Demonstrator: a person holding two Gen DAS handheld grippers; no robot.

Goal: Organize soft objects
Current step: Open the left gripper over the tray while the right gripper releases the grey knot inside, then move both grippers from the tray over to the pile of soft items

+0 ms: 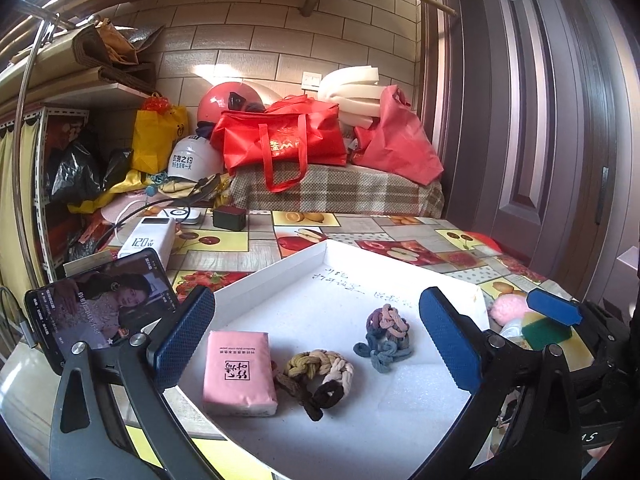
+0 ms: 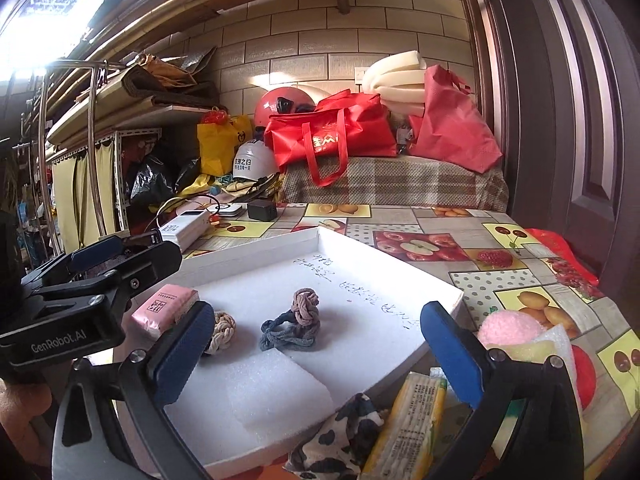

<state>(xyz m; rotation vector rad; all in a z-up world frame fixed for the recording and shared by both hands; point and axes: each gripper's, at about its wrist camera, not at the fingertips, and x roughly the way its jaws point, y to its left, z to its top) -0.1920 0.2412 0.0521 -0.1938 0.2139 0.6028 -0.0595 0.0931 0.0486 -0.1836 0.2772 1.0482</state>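
Left tongs [image 2: 86, 258] marked GenRobot.AI; powerbank [image 1: 149, 237] 120W

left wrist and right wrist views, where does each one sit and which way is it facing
Left wrist: sits on the left claw, open and empty, looking forward and slightly down over the white tray toward the tiled wall; own two blue fingers frame it, right claw's tip at the right edge.
Right wrist: sits on the right claw, open and empty, to the tray's right, same heading; own fingers show, left claw's body at left.
Shared: tray, pink tissue pack, blue-pink knotted rope, red bag.
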